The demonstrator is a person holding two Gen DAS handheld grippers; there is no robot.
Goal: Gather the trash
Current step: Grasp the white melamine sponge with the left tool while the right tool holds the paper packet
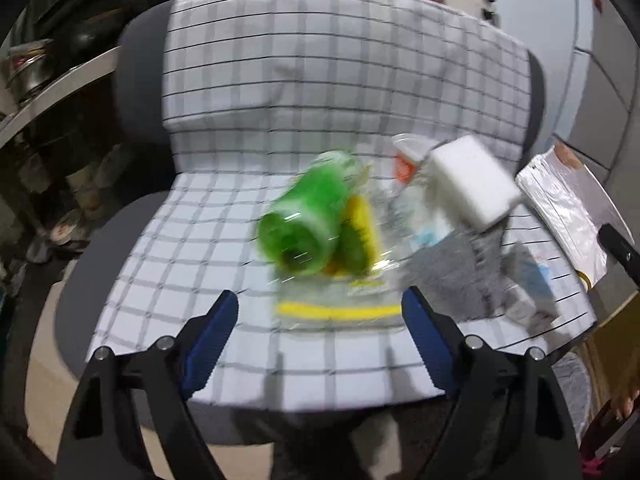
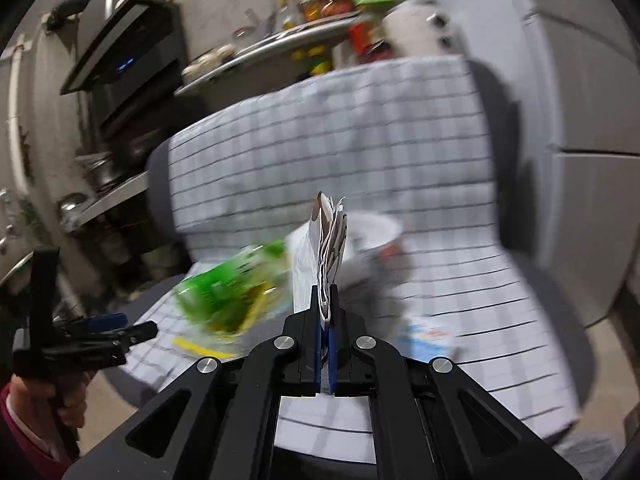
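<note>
A green plastic bottle [image 1: 304,220] lies on its side on a chair seat covered by a checked cloth [image 1: 192,240], with yellow-printed clear wrapping [image 1: 352,304] under it. A white foam block [image 1: 472,184] and a paper cup [image 1: 408,156] lie to its right. My left gripper [image 1: 320,320] is open just in front of the bottle. My right gripper [image 2: 327,300] is shut on a flat paper-and-plastic packet [image 2: 330,236], held upright above the seat; the packet also shows in the left wrist view [image 1: 568,204]. The bottle [image 2: 228,292] is blurred in the right wrist view.
A blue-and-white wrapper [image 2: 430,338] lies on the seat's right side. Metal shelves with pots [image 1: 48,92] stand to the left of the chair. A counter with bottles [image 2: 312,20] is behind the chair back. A grey cabinet [image 2: 580,120] is on the right.
</note>
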